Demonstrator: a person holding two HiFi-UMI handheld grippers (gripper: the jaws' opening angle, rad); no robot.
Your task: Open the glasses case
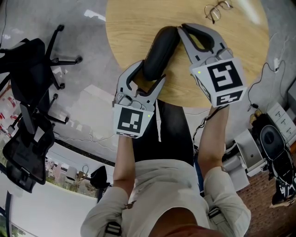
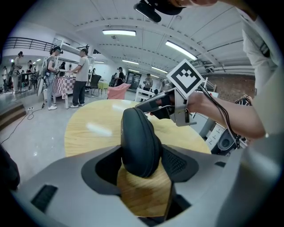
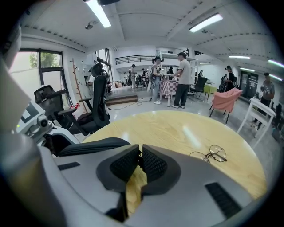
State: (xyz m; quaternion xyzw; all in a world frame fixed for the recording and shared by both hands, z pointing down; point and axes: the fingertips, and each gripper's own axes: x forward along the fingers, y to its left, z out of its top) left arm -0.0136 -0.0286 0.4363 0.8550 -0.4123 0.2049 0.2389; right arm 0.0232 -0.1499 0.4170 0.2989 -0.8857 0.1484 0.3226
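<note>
A black oblong glasses case (image 1: 159, 51) lies tilted over the near edge of the round wooden table (image 1: 231, 55). My left gripper (image 1: 149, 74) is shut on its near end, and in the left gripper view the case (image 2: 140, 142) fills the gap between the pads. My right gripper (image 1: 181, 27) meets the case's far end from the right. In the right gripper view its jaws (image 3: 140, 153) are pinched together on a small dark zipper tab, with the case (image 3: 88, 144) stretching away to the left. The case looks closed.
Wire-framed glasses (image 1: 216, 9) lie on the table at the far right, also seen in the right gripper view (image 3: 212, 154). Black office chairs (image 1: 27, 92) stand on the floor at left. Boxes and cables (image 1: 270, 139) sit at right. People (image 3: 179, 80) stand far off.
</note>
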